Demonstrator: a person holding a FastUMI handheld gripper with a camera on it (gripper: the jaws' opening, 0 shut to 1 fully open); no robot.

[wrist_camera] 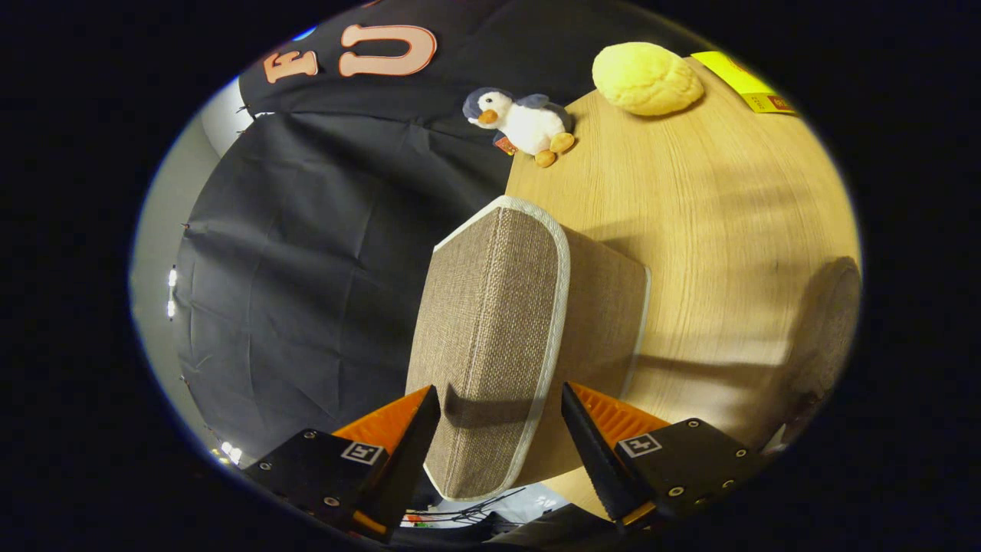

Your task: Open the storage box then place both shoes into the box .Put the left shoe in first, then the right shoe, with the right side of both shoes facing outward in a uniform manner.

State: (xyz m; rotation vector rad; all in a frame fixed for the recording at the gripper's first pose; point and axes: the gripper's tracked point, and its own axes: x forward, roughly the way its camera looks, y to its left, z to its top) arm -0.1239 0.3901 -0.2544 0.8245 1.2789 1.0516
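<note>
The storage box (490, 307) is brown woven fabric with white piping. It stands on the wooden table (728, 215), and the view is rolled sideways. Its lid panel reaches down between my fingers, with the box body showing behind it. My gripper (498, 395) is closed in on the near end of the lid, one finger against each side of it. A grey rounded fabric shape (831, 330), possibly a shoe, lies on the table beyond the far side of the box and is half in shadow.
A plush penguin (521, 123) sits at the table's edge beyond the box. A yellow plush lump (647, 77) and a yellow card (747, 84) lie farther along. Black cloth walls the booth on the other side of the box.
</note>
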